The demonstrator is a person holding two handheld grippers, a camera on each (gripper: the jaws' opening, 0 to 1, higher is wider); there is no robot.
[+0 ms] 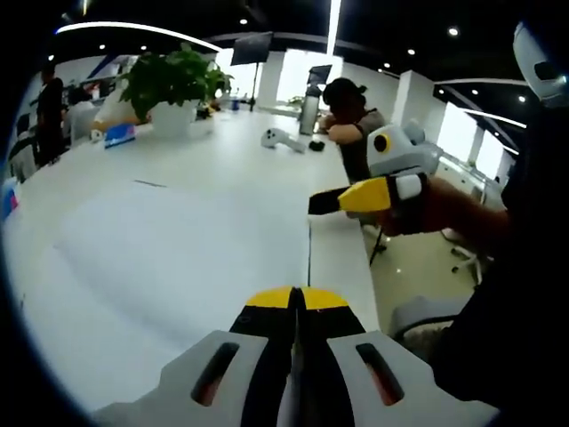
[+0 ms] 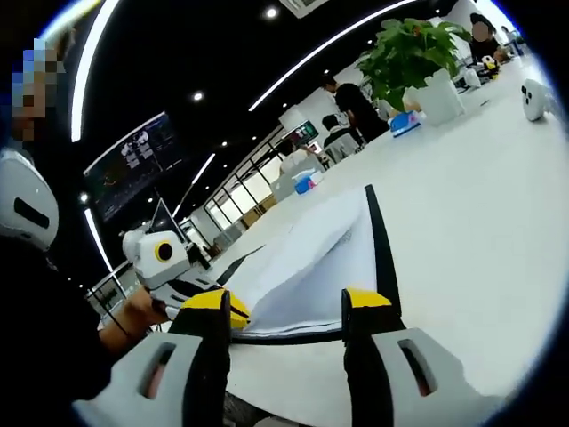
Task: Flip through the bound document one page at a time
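White pages of the bound document (image 2: 311,267) fan upward just beyond my right gripper (image 2: 289,307), jaws apart. My left gripper (image 1: 297,298) is pressed together over the table (image 1: 178,240). Farther off: one potted plant (image 1: 173,84), one seated person (image 1: 351,120).

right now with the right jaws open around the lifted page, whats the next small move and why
Probably close the right gripper on the raised page. Its jaws stand open either side of the bound document at its near edge, where the top sheets arch up off the table, so a pinch looks ready. The left gripper is shut beside that edge; whether it holds paper I cannot tell.
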